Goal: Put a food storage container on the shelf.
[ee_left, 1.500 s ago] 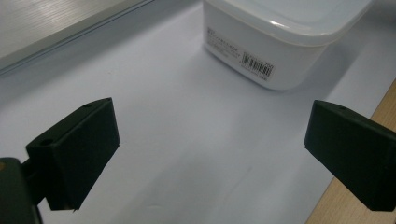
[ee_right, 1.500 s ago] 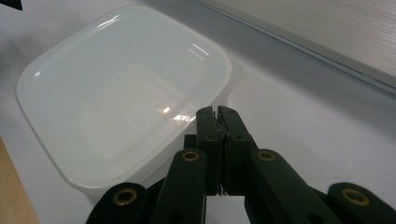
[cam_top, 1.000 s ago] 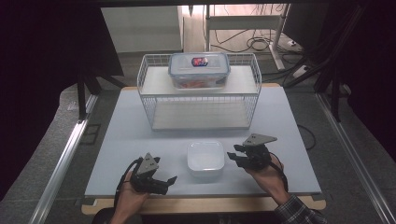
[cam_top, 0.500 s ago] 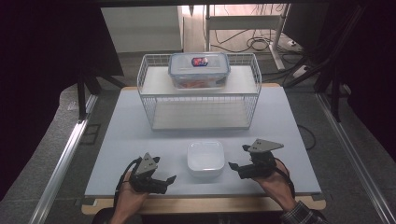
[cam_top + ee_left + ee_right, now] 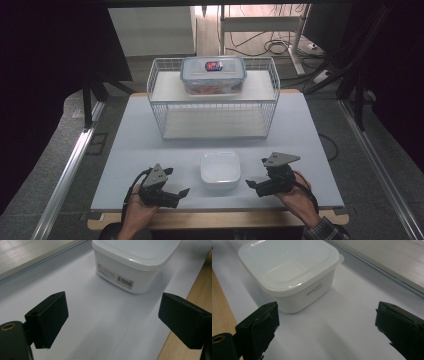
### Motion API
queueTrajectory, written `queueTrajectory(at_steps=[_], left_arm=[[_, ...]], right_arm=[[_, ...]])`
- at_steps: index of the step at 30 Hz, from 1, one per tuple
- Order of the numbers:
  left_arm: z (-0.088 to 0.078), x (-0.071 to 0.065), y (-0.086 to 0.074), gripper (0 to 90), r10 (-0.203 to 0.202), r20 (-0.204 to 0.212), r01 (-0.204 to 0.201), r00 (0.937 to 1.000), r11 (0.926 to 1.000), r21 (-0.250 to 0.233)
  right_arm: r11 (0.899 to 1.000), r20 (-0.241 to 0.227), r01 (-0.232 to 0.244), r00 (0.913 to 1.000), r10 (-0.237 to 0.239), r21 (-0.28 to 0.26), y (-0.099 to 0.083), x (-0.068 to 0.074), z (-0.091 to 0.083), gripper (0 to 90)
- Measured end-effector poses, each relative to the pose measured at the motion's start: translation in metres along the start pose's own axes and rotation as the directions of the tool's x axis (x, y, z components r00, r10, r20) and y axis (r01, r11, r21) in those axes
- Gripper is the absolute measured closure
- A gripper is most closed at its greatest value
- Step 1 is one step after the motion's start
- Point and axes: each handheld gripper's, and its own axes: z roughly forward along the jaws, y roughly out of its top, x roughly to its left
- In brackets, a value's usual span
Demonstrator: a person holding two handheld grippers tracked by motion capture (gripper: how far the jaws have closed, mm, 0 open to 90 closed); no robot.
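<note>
White lidded tub (image 5: pixel 220 170) sits on the pale table top (image 5: pixel 300 125), near the front edge, lid on, upright. Taking the tub as landmark for everything.

My left gripper (image 5: pixel 181 192) is left of the tub, near it but apart, low over the table top. Jaws stand wide, nothing between them. In the left gripper view the tub (image 5: pixel 135 262) is ahead and a bit right of my jaw line, barcode label facing me, clear gap of bare table top (image 5: pixel 100 322) before it.

My right gripper (image 5: pixel 251 183) is right of the tub, near, not touching. Its jaws have just been opening and now stand wide, nothing between them. In the right gripper view the tub (image 5: pixel 289 272) is ahead and toward the left jaw, just beyond that jaw's tip, small printed text on its side wall; can't read it fully. No pad on the tub.

My hands hold both grippers from the front edge of the table top, one on each side of the tub.

Behind the tub, well apart, a white wire rack (image 5: pixel 215 107) stands on the table top. On the rack's upper shelf sits a clear box with a blue-rimmed lid (image 5: pixel 213 75); something orange-red is inside, can't tell what. The rack's lower level, straight behind the tub, holds nothing I can make out.
</note>
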Motion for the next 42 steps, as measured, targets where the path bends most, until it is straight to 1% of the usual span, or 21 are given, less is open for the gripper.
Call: queueTrajectory(at_steps=[3,5,7,10,11,14,18,20,22,24,26,28,30,33,35,37,38,39,40,41,42], left_arm=[[0.001,0.0,0.002,8.6,-0.005,0.003,0.005,1.0,1.0,0.006],[0.002,0.0,0.004,7.9,0.002,0.003,-0.002,1.0,1.0,0.007],[0.005,0.002,0.007,6.4,0.011,0.014,-0.011,0.9998,0.9999,0.007],[0.009,0.004,0.015,5.5,0.012,0.022,-0.012,0.9997,0.9996,0.024],[0.01,0.005,0.018,5.4,0.011,0.025,-0.012,0.9996,0.9997,0.022],[0.015,0.006,0.027,5.2,-0.001,0.034,0.0,0.9994,0.9996,0.028],[0.02,0.005,0.038,4.0,0.0,0.044,-0.002,0.999,0.9992,0.04],[0.023,0.006,0.043,3.2,-0.008,0.052,0.006,0.9986,0.9988,0.048],[0.028,0.006,0.049,2.9,-0.02,0.073,0.015,0.9971,0.9982,0.057],[0.036,0.008,0.055,1.9,-0.027,0.085,0.021,0.996,0.9972,0.072],[0.042,0.01,0.061,2.0,-0.043,0.103,0.035,0.9938,0.9966,0.074],[0.047,0.01,0.065,2.7,-0.048,0.099,0.04,0.9939,0.9961,0.079],[0.052,0.011,0.069,3.4,-0.059,0.112,0.051,0.992,0.9957,0.078],[0.06,0.014,0.073,4.0,-0.083,0.133,0.073,0.9876,0.9943,0.078],[0.068,0.016,0.073,4.0,-0.093,0.139,0.08,0.986,0.9924,0.094],[0.074,0.017,0.071,4.3,-0.098,0.137,0.082,0.9858,0.9897,0.118],[0.076,0.017,0.069,4.5,-0.103,0.147,0.085,0.9837,0.9885,0.125],[0.077,0.019,0.068,4.4,-0.128,0.169,0.108,0.9772,0.986,0.127],[0.078,0.02,0.067,5.4,-0.145,0.185,0.121,0.9719,0.9837,0.133],[0.078,0.021,0.066,5.9,-0.16,0.205,0.134,0.9655,0.9814,0.138],[0.079,0.021,0.065,6.8,-0.165,0.224,0.135,0.9606,0.9804,0.143]], right_arm=[[1.0,-0.006,-0.003,1.0,0.003,-0.003,0.002,-0.001,-0.001,4.7],[1.0,-0.02,-0.004,0.9998,0.004,0.005,0.004,-0.002,-0.002,4.8],[1.0,-0.037,0.001,0.9993,-0.001,0.009,0.008,-0.003,-0.002,4.8],[1.0,-0.046,0.01,0.9989,-0.01,0.008,0.013,-0.003,0.001,4.5],[1.0,-0.048,0.01,0.9988,-0.01,0.007,0.014,-0.003,0.001,4.3],[1.0,-0.058,-0.019,0.9981,0.02,0.008,0.018,-0.003,0.005,3.7],[0.998,-0.074,-0.057,0.9956,0.058,0.019,0.025,-0.005,0.008,2.3],[0.997,-0.073,-0.074,0.9945,0.075,0.022,0.027,-0.005,0.01,1.9],[0.996,-0.073,-0.082,0.9939,0.084,0.025,0.03,-0.005,0.012,1.6],[0.997,-0.072,-0.075,0.9945,0.076,0.023,0.033,-0.005,0.014,1.3],[0.996,-0.086,-0.078,0.9931,0.08,0.031,0.036,-0.005,0.017,1.7],[0.995,-0.093,-0.084,0.9917,0.088,0.046,0.039,-0.006,0.021,4.9],[0.995,-0.096,-0.083,0.9915,0.088,0.059,0.043,-0.006,0.024,7.4],[0.994,-0.105,-0.077,0.9909,0.084,0.073,0.049,-0.007,0.031,9.9],[0.993,-0.122,-0.079,0.9886,0.089,0.084,0.051,-0.007,0.037,10.8],[0.992,-0.125,-0.075,0.9884,0.087,0.101,0.051,-0.007,0.043,11.4],[0.991,-0.128,-0.077,0.9877,0.09,0.108,0.051,-0.007,0.046,11.6],[0.99,-0.131,-0.08,0.9868,0.095,0.117,0.05,-0.007,0.049,11.3],[0.989,-0.145,-0.093,0.9834,0.11,0.118,0.048,-0.007,0.051,11.7],[0.986,-0.161,-0.115,0.9776,0.135,0.124,0.047,-0.008,0.052,11.7],[0.983,-0.175,-0.134,0.9724,0.155,0.128,0.046,-0.009,0.053,11.7]])
